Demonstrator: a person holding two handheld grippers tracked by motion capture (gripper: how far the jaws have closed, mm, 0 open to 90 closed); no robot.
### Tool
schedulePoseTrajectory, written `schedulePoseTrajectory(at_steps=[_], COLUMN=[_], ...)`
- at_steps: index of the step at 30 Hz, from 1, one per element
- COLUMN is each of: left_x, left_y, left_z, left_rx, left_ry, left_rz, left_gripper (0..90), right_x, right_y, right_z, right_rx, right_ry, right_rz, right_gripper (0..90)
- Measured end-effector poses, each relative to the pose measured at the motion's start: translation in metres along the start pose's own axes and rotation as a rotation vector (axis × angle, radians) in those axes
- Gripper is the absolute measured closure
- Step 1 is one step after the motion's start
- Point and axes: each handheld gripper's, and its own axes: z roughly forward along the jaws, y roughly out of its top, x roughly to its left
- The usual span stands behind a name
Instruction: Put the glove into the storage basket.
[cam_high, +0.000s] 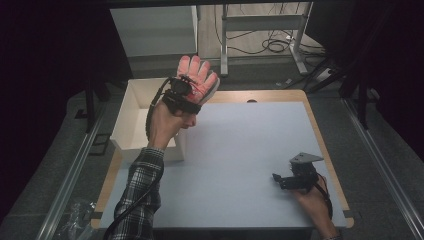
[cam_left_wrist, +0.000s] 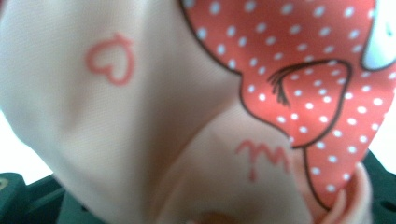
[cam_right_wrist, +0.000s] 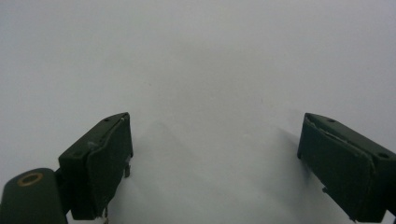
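Note:
A pink and red glove (cam_high: 198, 74) with spread fingers hangs in the air over the white box's right wall, with my left gripper (cam_high: 186, 91) shut on its cuff. In the left gripper view the glove (cam_left_wrist: 140, 116) is very close: pale pink cloth with a red heart and a red patch with white dots. My right gripper (cam_high: 286, 180) rests low over the front right of the blue-grey table (cam_high: 250, 135). It is open, its fingers (cam_right_wrist: 105, 163) wide apart with nothing between them.
An open white box (cam_high: 131, 114) stands at the table's left edge, its inside hidden from here. Behind the table are a desk frame (cam_high: 260, 30) and loose cables (cam_high: 272, 46). Metal rails run along the floor on both sides.

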Motion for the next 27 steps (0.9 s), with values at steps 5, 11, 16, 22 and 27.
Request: schedulePoseTrajectory(at_steps=[5, 11, 16, 22, 27], left_x=[0.018, 0.040, 0.054, 0.068, 0.079], left_y=[-0.008, -0.020, -0.030, -0.041, -0.052], left_z=[-0.005, -0.010, -0.012, -0.007, 0.006], left_rx=[-0.005, -0.016, -0.016, -0.008, 0.006], left_ry=[0.027, 0.058, 0.089, 0.121, 0.135], left_rz=[-0.042, -0.094, -0.124, -0.179, -0.230], left_gripper=[39.9, 39.9, 39.9, 39.9, 39.8], right_x=[0.000, 0.000, 0.000, 0.000, 0.000], right_y=[0.000, 0.000, 0.000, 0.000, 0.000], right_z=[0.000, 0.000, 0.000, 0.000, 0.000], right_rx=[0.000, 0.000, -0.001, -0.001, -0.001], right_ry=[0.000, -0.001, -0.002, -0.002, -0.001], right_rz=[0.000, 0.000, -0.002, -0.002, -0.001], right_gripper=[10.4, 10.4, 10.4, 10.4, 10.4])
